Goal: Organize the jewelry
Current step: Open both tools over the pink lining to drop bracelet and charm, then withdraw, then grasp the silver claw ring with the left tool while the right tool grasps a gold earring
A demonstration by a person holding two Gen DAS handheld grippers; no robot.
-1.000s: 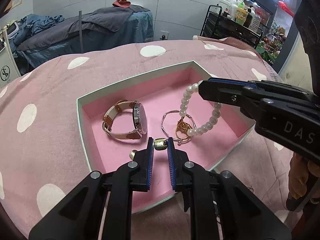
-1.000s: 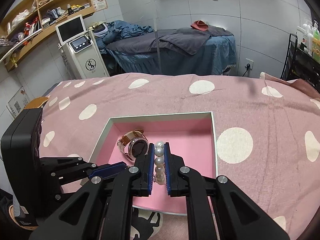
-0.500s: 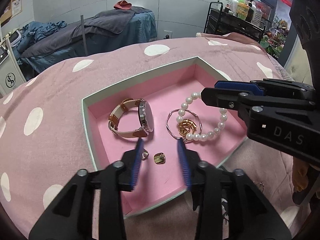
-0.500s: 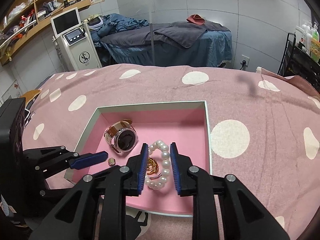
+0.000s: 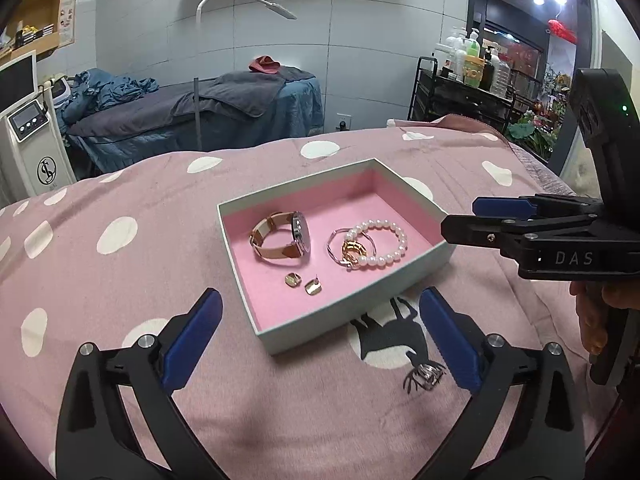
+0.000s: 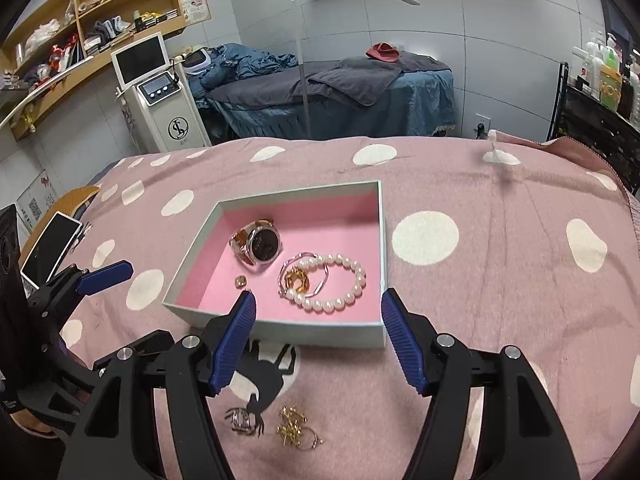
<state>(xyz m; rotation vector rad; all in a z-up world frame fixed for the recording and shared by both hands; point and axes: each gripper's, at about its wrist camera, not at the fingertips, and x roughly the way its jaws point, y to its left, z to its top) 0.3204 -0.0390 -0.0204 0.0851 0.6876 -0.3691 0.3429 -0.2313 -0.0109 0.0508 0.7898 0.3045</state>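
A pink-lined jewelry box (image 6: 382,240) sits on a polka-dot bedspread (image 6: 480,280), already holding a leather-strapped watch (image 6: 258,244), a pearl bracelet (image 6: 340,298) lying over a silver bangle (image 5: 334,242) and gold piece, and two small gold earrings (image 5: 304,283) near the front wall, each group apart, apparently so nothing tangles. Both tongs hang just short of the box with nothing between the jaws, which have just been opening: the left tongs (image 5: 318,326) stand wide, the right tongs (image 6: 318,330) spread partway. Loose on the bedspread in front of the box, a silver ring (image 6: 240,420) and a gold chain cluster (image 6: 294,426) likely come next.
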